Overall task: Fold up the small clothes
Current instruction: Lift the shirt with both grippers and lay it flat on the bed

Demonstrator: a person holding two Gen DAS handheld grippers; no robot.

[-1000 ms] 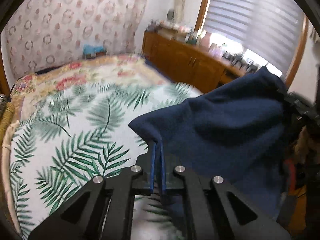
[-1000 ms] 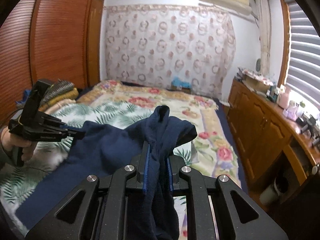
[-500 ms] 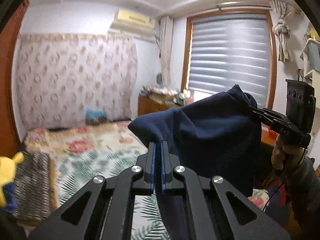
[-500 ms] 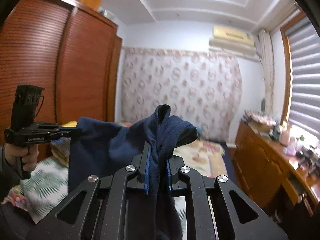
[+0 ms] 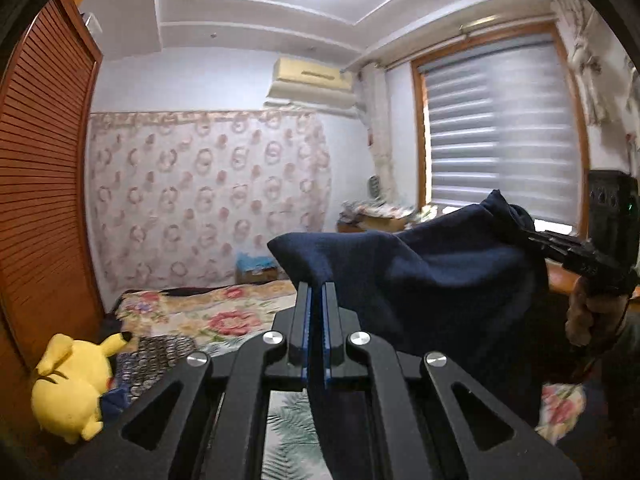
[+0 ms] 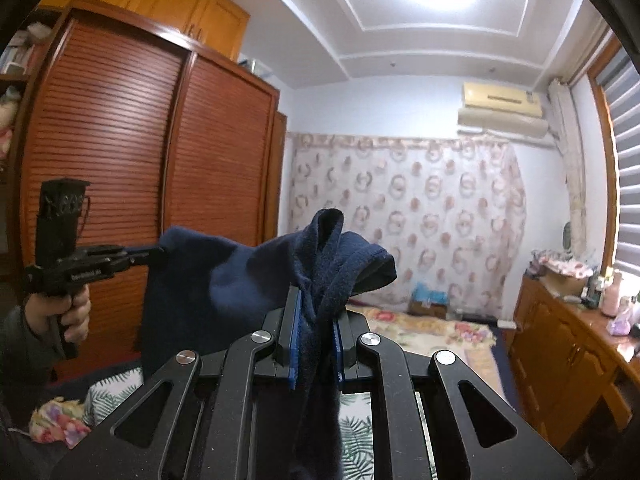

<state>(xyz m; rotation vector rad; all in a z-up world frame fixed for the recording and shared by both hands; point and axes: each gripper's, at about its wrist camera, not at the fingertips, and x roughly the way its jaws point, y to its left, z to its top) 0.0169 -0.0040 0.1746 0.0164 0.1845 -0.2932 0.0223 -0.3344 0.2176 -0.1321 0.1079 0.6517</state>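
Observation:
A dark navy garment [image 5: 432, 280] hangs in the air, stretched between both grippers. My left gripper [image 5: 319, 294] is shut on one corner of it, and the cloth drops down between the fingers. My right gripper [image 6: 316, 300] is shut on a bunched corner of the same garment [image 6: 224, 280]. Each view shows the other gripper: the right one [image 5: 532, 236] at the garment's far corner, the left one [image 6: 158, 254] at the left. The garment's lower part is hidden behind the gripper bodies.
A bed with a palm-leaf sheet [image 5: 296, 440] and floral quilt [image 5: 224, 316] lies below. A yellow plush toy [image 5: 72, 380] sits at its left edge. A wooden wardrobe [image 6: 120, 200] stands left, a wooden sideboard [image 6: 560, 352] under the window right.
Both grippers have risen and tilted up with the garment, lifting it off the bed. The views now show walls and ceiling instead of the bedsheet.

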